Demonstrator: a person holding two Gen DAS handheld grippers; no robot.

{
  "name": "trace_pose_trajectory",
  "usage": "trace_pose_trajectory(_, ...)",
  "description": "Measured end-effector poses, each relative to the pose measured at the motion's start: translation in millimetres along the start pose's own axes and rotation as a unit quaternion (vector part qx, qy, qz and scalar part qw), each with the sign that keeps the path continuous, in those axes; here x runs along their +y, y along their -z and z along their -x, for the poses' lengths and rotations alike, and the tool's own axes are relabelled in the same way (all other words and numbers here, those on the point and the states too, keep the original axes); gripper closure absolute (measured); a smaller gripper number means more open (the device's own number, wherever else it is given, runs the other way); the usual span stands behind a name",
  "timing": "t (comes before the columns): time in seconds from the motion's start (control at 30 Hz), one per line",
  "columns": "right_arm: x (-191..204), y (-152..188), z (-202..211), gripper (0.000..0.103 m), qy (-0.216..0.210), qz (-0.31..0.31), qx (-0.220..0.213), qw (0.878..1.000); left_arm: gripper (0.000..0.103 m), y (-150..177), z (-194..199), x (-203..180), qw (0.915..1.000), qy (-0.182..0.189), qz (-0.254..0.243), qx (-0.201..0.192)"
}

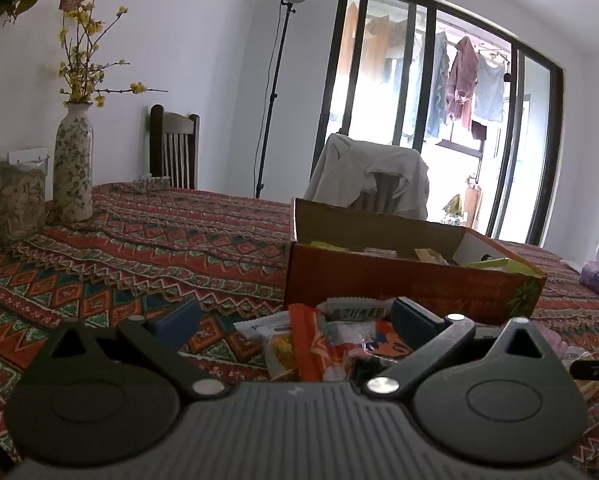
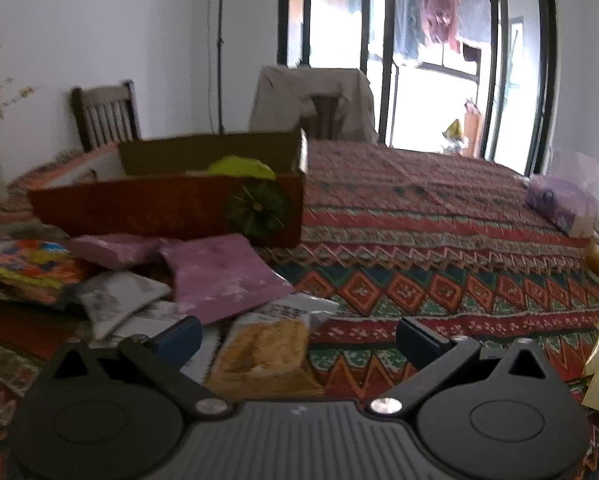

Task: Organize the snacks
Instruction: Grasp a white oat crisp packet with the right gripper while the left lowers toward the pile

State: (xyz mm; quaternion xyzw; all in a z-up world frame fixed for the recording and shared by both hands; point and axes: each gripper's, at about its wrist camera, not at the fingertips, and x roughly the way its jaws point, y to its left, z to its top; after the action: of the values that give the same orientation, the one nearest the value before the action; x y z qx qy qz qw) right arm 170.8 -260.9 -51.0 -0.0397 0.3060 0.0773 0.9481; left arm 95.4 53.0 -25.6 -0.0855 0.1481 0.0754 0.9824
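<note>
Two hand-held grippers hover low over a table w/ a red-green patterned cloth. The left gripper has its jaws spread wide, nothing clamped; between and just beyond its blue pads lies a heap of snack packets, orange-and-white wrappers overlapping, one white packet w/ dark print on top, its long axis running across the view. Directly behind the heap, touching or nearly so, stands an open red cardboard box, long side facing the camera, its long axis left-to-right, a yellow-green packet and other items showing above its rim. The right gripper is likewise wide open and holds nothing; a clear-wrapped golden snack bar lies on the cloth between its fingers, nearer the left pad, long axis pointing away from the camera toward the box. Left of it sit a purple packet, flat and angled w/ one corner toward the gripper, a grey-white packet, and a multicoloured packet. In the right wrist view the box shows a pumpkin picture at its right end; view is blurred, so print can't be read. Far left corner of the tabletop: a flowered vase w/ yellow sprigs. Near the right edge: a purple-and-clear bag. Two chairs stand behind the far edge, one w/ a pale garment draped over it.
</note>
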Motion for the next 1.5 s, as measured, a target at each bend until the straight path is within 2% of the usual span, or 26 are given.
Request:
trace_pose_trajectory(0.3, -1.0, -4.6, -23.9, 0.0, -0.022, -0.004, 0.046, 0.999, 0.0, 0.4, 0.5, 1.8, 1.0, 0.007, 0.007, -0.001)
trace_pose_trajectory(0.5, -1.8, -3.5, -23.4, 0.0, -0.03, 0.001, 0.046, 0.999, 0.0, 1.1, 0.4, 1.6, 1.0, 0.007, 0.004, -0.002)
trace_pose_trajectory(0.57, -1.4, -2.2, -20.3, 0.003, -0.03, -0.001, 0.037, 0.999, 0.0, 1.7, 0.9, 1.2, 1.0, 0.007, 0.002, -0.003)
trace_pose_trajectory(0.63, 0.3, 0.1, -15.4, 0.021, -0.023, 0.003, 0.023, 0.999, 0.0, 2.1, 2.2, 0.9, 0.9999, 0.01, -0.001, -0.007)
trace_pose_trajectory(0.67, 1.1, 1.3, -12.8, 0.026, -0.026, 0.005, 0.016, 1.0, 0.0, 2.3, 2.6, 0.6, 0.9999, 0.01, -0.002, -0.009)
trace_pose_trajectory(0.73, 2.6, 3.6, -8.3, 0.055, -0.024, 0.009, 0.002, 1.0, 0.0, 2.5, 2.6, -0.3, 0.9999, 0.009, -0.004, -0.008)
trace_pose_trajectory(0.83, 4.9, 4.9, -3.8, 0.062, -0.015, 0.015, -0.012, 1.0, 0.0, 2.6, 2.2, -0.7, 0.9999, 0.01, -0.005, -0.007)
trace_pose_trajectory(1.07, 6.3, 7.7, 16.0, 0.063, -0.007, 0.015, -0.081, 0.997, 0.0, 2.4, 1.5, 1.5, 0.9999, 0.013, 0.001, -0.006)
trace_pose_trajectory(1.23, 3.9, -4.4, 29.8, 0.063, -0.002, -0.001, -0.136, 0.991, 0.0, 2.8, 0.6, 1.6, 0.9999, 0.013, 0.001, -0.002)
trace_pose_trajectory(1.5, 5.2, -19.4, 12.4, 0.063, 0.007, -0.003, -0.152, 0.988, 0.0, 3.0, -1.1, 1.4, 0.9999, 0.012, 0.001, 0.001)
